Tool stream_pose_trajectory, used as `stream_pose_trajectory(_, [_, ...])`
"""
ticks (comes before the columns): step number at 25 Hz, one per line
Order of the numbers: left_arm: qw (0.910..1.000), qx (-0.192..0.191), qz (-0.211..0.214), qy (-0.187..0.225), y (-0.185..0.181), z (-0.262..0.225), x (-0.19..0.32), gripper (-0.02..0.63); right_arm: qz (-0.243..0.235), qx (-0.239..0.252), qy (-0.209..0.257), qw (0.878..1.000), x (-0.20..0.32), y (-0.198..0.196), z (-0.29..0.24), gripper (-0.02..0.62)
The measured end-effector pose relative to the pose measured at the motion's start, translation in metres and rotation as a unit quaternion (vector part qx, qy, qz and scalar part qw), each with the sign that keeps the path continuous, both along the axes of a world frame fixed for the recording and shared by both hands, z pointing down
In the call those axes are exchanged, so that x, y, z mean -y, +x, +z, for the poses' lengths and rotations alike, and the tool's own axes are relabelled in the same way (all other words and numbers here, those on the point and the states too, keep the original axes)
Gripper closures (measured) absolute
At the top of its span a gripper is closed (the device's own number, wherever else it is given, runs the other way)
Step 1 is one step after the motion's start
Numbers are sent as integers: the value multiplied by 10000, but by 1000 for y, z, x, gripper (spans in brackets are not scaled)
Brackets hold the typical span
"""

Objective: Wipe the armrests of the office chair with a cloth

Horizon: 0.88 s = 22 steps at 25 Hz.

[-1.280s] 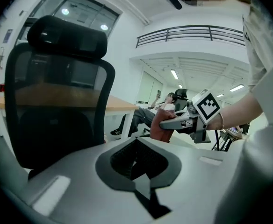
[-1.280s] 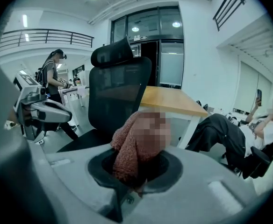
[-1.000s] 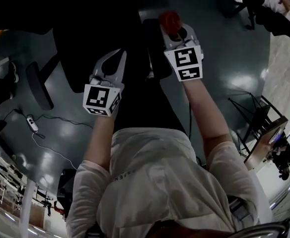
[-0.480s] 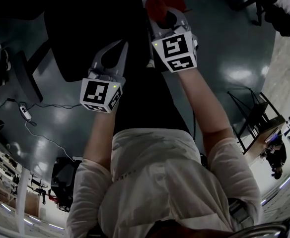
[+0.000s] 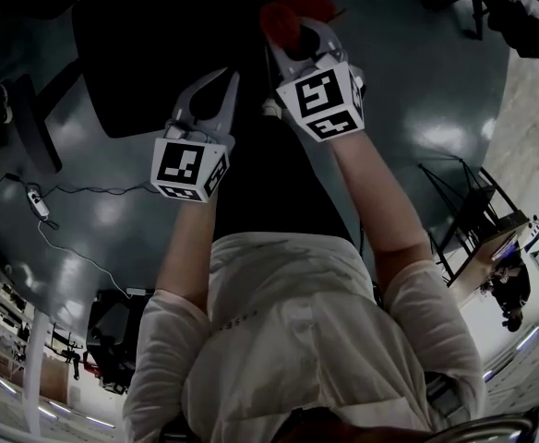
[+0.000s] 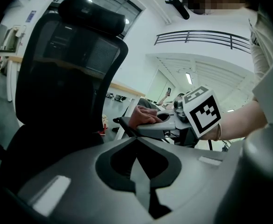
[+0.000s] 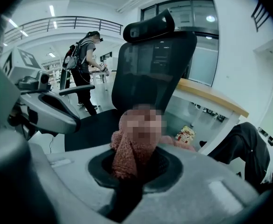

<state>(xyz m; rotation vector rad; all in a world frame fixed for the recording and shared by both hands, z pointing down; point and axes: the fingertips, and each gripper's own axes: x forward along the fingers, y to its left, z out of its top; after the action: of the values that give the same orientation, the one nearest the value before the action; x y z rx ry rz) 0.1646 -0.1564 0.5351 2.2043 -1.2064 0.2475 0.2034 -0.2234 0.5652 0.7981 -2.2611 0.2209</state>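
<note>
The black office chair (image 5: pixel 149 53) fills the upper left of the head view; its mesh back (image 6: pixel 66 64) rises ahead of my left gripper. A reddish cloth (image 5: pixel 283 18) is bunched in my right gripper (image 5: pixel 293 35), which is shut on it. In the left gripper view the cloth (image 6: pixel 143 117) lies against the end of a dark armrest (image 6: pixel 122 125). From the right gripper view the cloth (image 7: pixel 129 153) covers the jaws, with the chair back (image 7: pixel 155 64) behind it. My left gripper (image 5: pixel 216 81) hovers over the seat edge, jaws shut and holding nothing. The other armrest (image 5: pixel 20 123) stands at far left.
A cable and a small white device (image 5: pixel 37 201) lie on the glossy grey floor. A light wooden desk (image 7: pixel 211 94) stands to the right of the chair. A person (image 7: pixel 86 59) walks in the background, and a dark-clothed leg (image 7: pixel 248 143) shows at the right.
My right gripper and the cloth have moved left and up in the head view, closer to the chair. The left gripper has hardly moved.
</note>
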Motion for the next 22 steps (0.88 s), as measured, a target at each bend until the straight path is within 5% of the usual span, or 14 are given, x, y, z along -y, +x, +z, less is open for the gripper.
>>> stream_pose_trajectory(17, [9990, 23, -450, -8, 17, -4, -70, 589, -251, 90, -676, 9974, -141, 25, -4, 547])
stream_pose_trajectory(22, [9994, 14, -355, 44, 27, -7, -79, 589, -148, 572, -1644, 9846, -172, 27, -3, 546])
